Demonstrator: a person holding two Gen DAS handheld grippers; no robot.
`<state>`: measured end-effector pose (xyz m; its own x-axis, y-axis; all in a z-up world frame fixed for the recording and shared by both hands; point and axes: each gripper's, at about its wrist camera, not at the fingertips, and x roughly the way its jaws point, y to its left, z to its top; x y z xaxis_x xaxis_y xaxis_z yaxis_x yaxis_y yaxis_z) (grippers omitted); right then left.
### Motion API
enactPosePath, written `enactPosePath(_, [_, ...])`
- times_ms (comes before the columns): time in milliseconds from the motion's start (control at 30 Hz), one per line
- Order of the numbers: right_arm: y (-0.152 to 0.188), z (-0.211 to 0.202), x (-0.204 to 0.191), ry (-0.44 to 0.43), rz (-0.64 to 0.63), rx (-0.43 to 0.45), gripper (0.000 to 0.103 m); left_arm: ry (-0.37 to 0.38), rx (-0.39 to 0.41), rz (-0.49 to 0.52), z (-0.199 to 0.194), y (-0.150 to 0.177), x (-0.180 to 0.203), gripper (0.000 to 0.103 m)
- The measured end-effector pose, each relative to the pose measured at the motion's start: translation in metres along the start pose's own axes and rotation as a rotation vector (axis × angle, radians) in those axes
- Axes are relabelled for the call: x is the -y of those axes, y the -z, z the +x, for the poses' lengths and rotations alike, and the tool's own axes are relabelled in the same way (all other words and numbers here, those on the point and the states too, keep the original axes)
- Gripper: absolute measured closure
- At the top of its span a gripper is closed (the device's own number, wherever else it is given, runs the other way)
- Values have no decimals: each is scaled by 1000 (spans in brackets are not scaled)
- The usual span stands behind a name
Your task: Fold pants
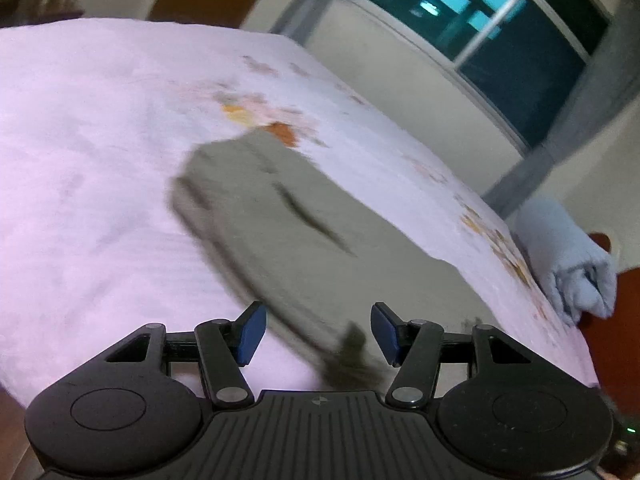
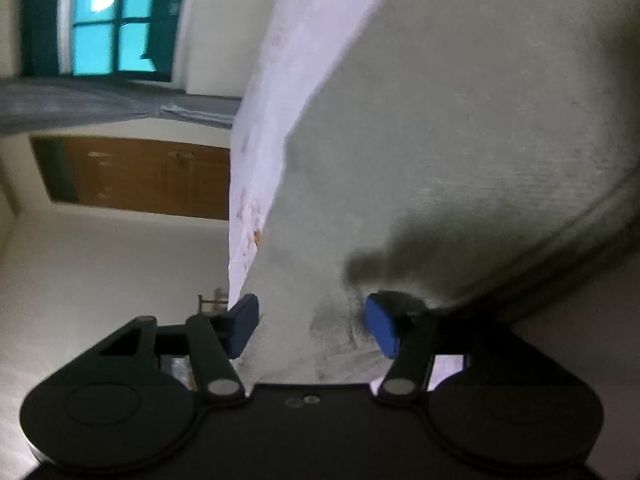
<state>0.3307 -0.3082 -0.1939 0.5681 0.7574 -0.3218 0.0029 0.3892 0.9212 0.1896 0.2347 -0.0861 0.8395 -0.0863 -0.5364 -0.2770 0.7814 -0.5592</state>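
Both your left gripper [image 1: 318, 334] and right gripper [image 2: 312, 326] show jaws partly open, gripping nothing. The grey-green pants [image 1: 288, 220] lie across the frame's middle on the bed [image 1: 80, 140]. Closing on one fabric layer, or snagging the sheet, would likely skew your fold.

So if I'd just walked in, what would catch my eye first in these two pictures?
Probably the grey-green pants, lying in the middle of a pale pink bedsheet with orange floral patches. Next, the black left gripper at the bottom edge, its blue pads apart with nothing clamped. In the right wrist view, the right gripper sits close over the same cloth, and a teal-lit window glows at the upper left.
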Motion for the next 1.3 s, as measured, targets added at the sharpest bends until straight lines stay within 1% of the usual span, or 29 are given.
enactPosePath(67, [0, -9, -16, -65, -48, 39, 35, -11, 11, -21, 1, -4, -16, 45])
enactPosePath(100, [0, -13, -24, -70, -83, 60, 32, -15, 13, -45, 4, -6, -23, 45])
enactPosePath(133, [0, -17, -33, -55, -125, 81, 30, -2, 15, -76, 8, -9, -32, 45])
enactPosePath(200, [4, -21, -41, -58, -168, 83, 30, 37, 30, -127, 17, -13, -46, 45])
enactPosePath(267, [3, -16, -44, -53, -168, 67, 30, 65, 28, -170, 31, -16, -59, 45])
enactPosePath(333, [-2, -14, -45, -52, -163, 73, 30, 98, 33, -197, 43, -18, -65, 45])
enactPosePath(400, [-2, -20, -44, -46, -153, 91, 30, 132, 42, -239, 53, -18, -73, 45])
enactPosePath(467, [-2, -6, -42, -38, -155, 102, 30, 171, 60, -289, 60, -19, -85, 45])
enactPosePath(567, [6, -1, -41, -15, -154, 114, 30, 236, 88, -386, 72, -21, -103, 45])
enactPosePath(700, [9, 9, -42, -3, -147, 114, 30, 260, 73, -432, 92, -35, -108, 45])
enactPosePath(867, [14, 8, -43, -5, -147, 118, 30, 283, 114, -570, 111, -39, -117, 45])
enactPosePath(900, [14, 5, -42, -1, -142, 122, 30, 271, 114, -568, 114, -40, -115, 46])
enactPosePath(933, [15, 4, -41, 6, -139, 127, 30, 243, 107, -540, 116, -42, -112, 60])
enactPosePath(967, [16, 3, -40, 14, -138, 130, 30, 204, 97, -507, 115, -43, -107, 66])
enactPosePath(1033, [17, 4, -38, 26, -127, 120, 30, 214, 104, -493, 108, -45, -103, 69])
enactPosePath(1100, [21, 7, -37, 14, -120, 100, 30, 217, 109, -443, 101, -52, -92, 69])
enactPosePath(1200, [29, 19, -37, -47, -80, 50, 30, 238, 113, -390, 95, -67, -74, 69])
enactPosePath(1300, [35, 35, -38, -106, -30, 16, 30, 273, 125, -352, 83, -82, -57, 69])
